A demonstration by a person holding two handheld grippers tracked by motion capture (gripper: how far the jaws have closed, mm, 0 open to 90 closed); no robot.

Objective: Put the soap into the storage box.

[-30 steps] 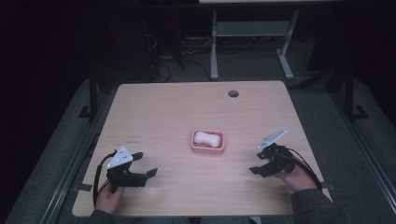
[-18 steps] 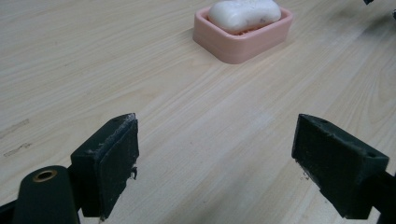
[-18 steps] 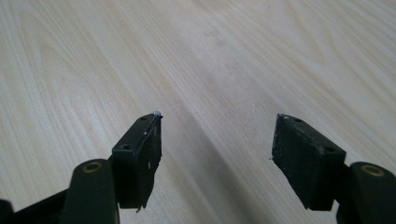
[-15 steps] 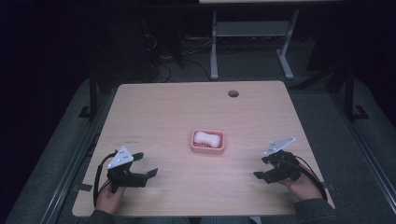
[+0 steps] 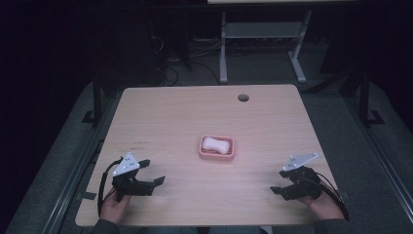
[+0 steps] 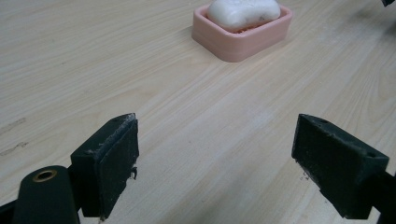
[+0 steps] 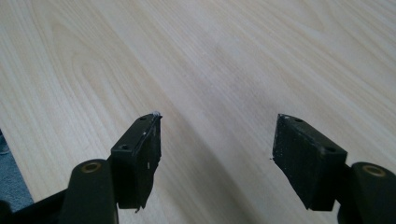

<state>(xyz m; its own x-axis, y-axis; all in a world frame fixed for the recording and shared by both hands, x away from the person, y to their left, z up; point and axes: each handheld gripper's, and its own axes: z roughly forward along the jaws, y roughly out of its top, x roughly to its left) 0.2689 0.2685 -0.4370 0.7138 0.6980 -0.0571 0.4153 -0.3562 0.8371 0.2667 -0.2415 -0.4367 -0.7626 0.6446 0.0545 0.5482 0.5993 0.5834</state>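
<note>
A pink soap dish [image 5: 217,155] sits in the middle of the wooden table [image 5: 185,117], with a white bar of soap [image 5: 216,144] lying in it. My left gripper [image 5: 152,171] rests near the front left edge, open and pointing towards the dish. In the left gripper view the dish [image 6: 233,44] and soap [image 6: 243,11] lie ahead, well beyond the open left gripper [image 6: 217,149]. My right gripper [image 5: 278,181] is near the front right, apart from the dish. In its own view the right gripper [image 7: 219,154] has just been opening its jaws, with only bare wood between them.
A round cable hole [image 5: 243,97] sits near the table's far edge. A white desk frame [image 5: 258,44] stands on the dark floor beyond. The table's edge [image 7: 11,154] runs close to the right gripper's left jaw.
The right gripper has drawn back towards the near right edge, away from the soap dish. The left gripper and the dish have not moved.
</note>
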